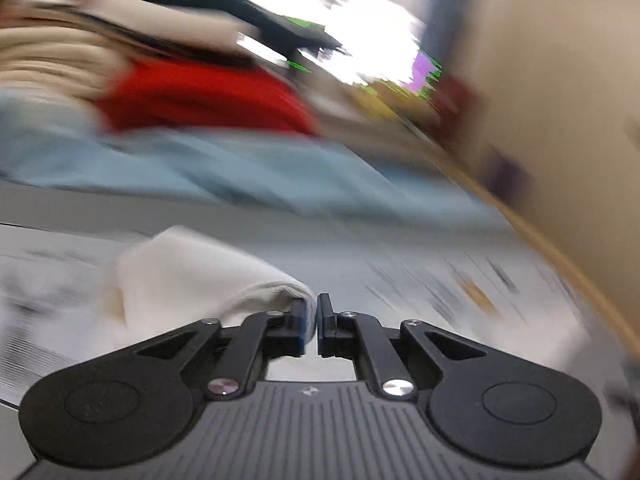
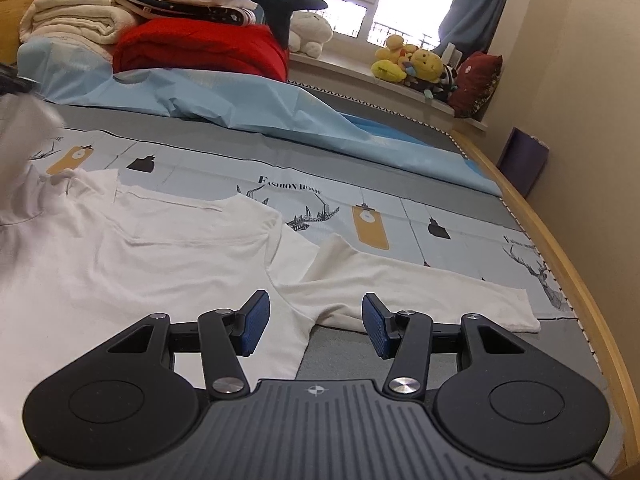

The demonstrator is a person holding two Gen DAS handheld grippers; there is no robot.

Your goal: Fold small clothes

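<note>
A white long-sleeved cotton shirt (image 2: 132, 248) lies spread flat on the grey printed bedsheet (image 2: 400, 216), its body toward the left side of the bed and one long sleeve (image 2: 420, 284) running out toward the bed's right edge, where a wooden bed rail (image 2: 576, 272) curves past.

The right gripper (image 2: 316, 322) hangs low over the shirt with its jaws wide apart and nothing between them. The armpit seam, where sleeve meets body, sits directly ahead between the blue pads (image 2: 256, 322). The sleeve's long axis runs across this gripper's line of sight, from the armpit out to the cuff at the right, so the right gripper is the nearer one for it.

The left gripper (image 1: 316, 322) has its jaws pressed together on a fold of white cloth (image 1: 208, 280), probably the shirt's other sleeve or side; the left wrist view is too smeared to be sure which part.

Folding the right sleeve inward over the body looks like the likely next move. Open sheet lies beyond the shirt toward the head of the bed, before the crumpled light blue cover (image 2: 248, 108) and the red folded blanket (image 2: 200, 50). Room is tighter at the right rail, just past the cuff.
</note>
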